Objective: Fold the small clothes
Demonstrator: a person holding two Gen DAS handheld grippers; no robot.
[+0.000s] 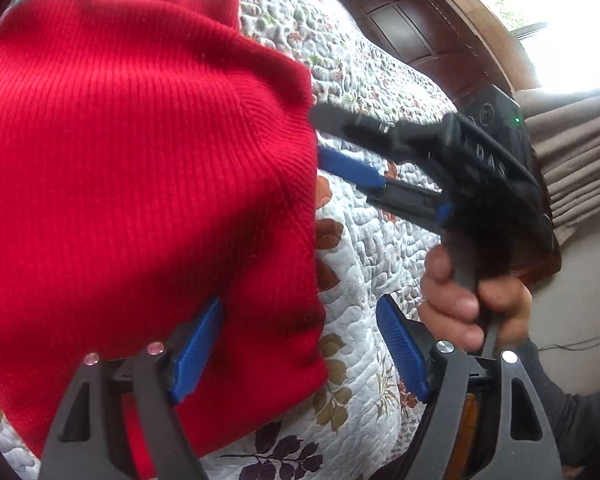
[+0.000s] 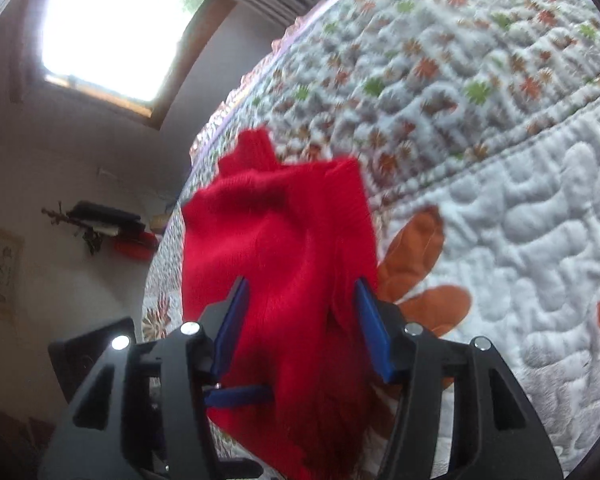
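Blue pads (image 1: 198,354) of your left gripper (image 1: 300,354) sat closest to the lens, spread wide, with the red knit garment (image 1: 140,168) draped over the left finger and the right finger out over bare quilt (image 1: 364,264). Nothing pinched there as far as I could tell; cloth touched the one pad, no clamp. The garment was bunched and partly raised off the floral quilt, not flat, no clean crease visible, so I judged the fold as early or mid-way: edges not yet lined up, piece not yet laid down. Left to do, by my read: bring the lifted part over, flatten, square it. Your right gripper (image 1: 318,136) came in from the right in the left wrist view, tips at the garment's side edge, your hand (image 1: 472,300) on its handle, dark sleeve (image 1: 572,408) below. In the right wrist view its jaws stood well apart with red knit (image 2: 276,240) filling the gap between the pads (image 2: 374,332); fabric touched both pads but the jaws were not closed on it. Frames were motion-blurred. A window (image 2: 112,28) and wall shelf (image 2: 108,224) sat behind the bed.
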